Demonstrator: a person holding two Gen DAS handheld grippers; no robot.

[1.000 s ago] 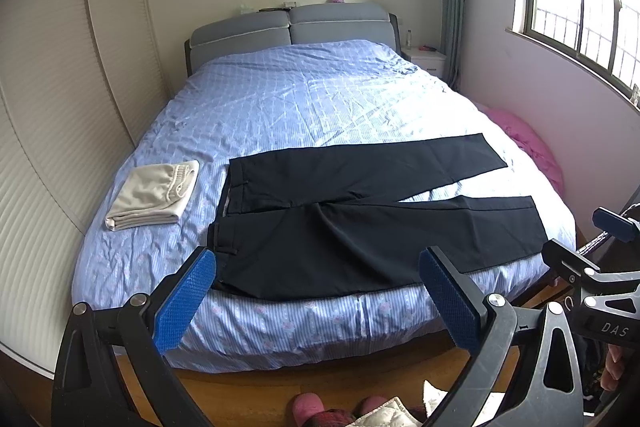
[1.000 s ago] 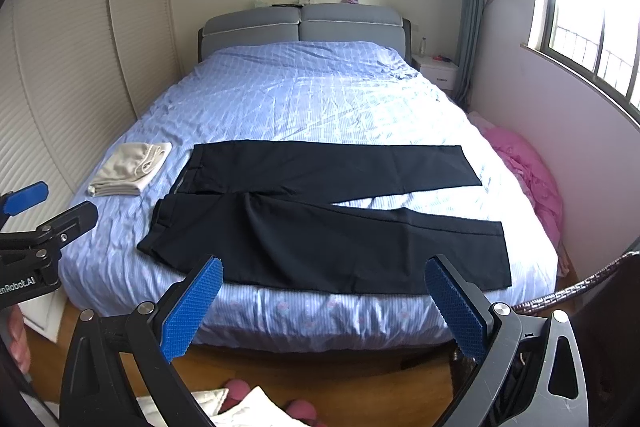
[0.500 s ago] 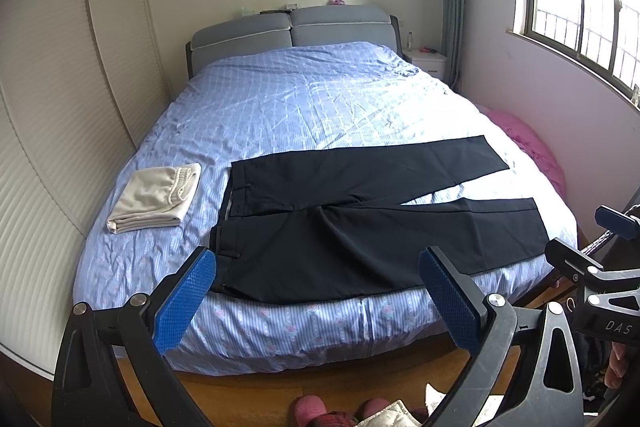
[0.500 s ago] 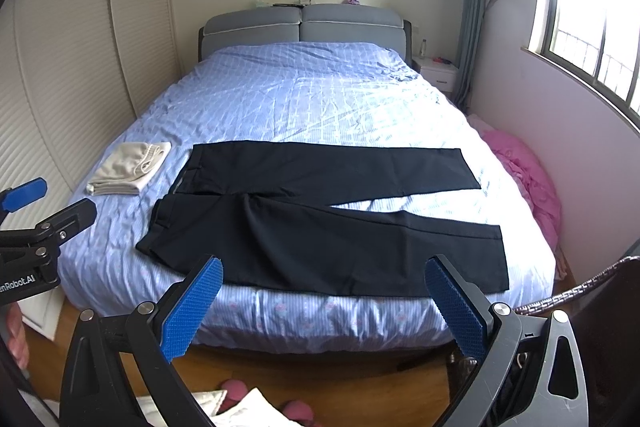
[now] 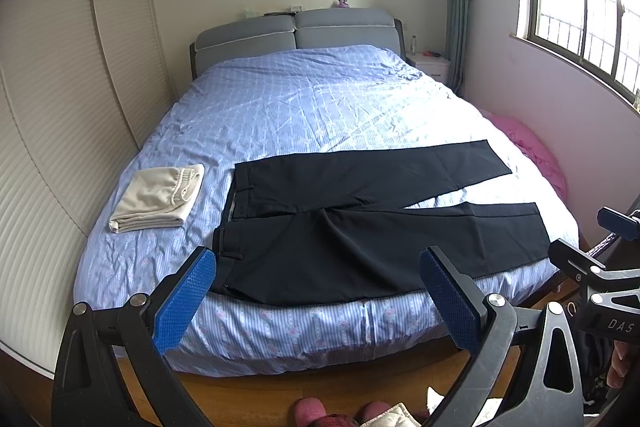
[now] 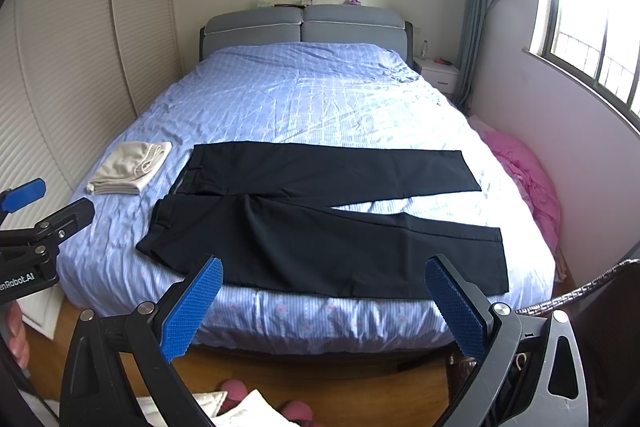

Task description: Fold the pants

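Black pants point(image 5: 360, 223) lie flat across the near part of the blue bed point(image 5: 304, 107), waistband to the left, both legs spread to the right; they also show in the right wrist view point(image 6: 320, 223). My left gripper point(image 5: 316, 297) is open and empty, held off the bed's near edge, short of the pants. My right gripper point(image 6: 324, 301) is open and empty, also in front of the bed edge. Each gripper shows at the side of the other's view.
A folded cream garment point(image 5: 158, 197) lies on the bed left of the waistband. A pink heap point(image 6: 528, 183) sits between bed and window wall. Wardrobe doors point(image 5: 60, 107) stand at left. Pink slippers point(image 5: 308, 413) and papers lie on the wooden floor below.
Both views have drifted slightly, with the bed and pants sitting a little lower in frame. Both grippers stay open; the pants have not moved.
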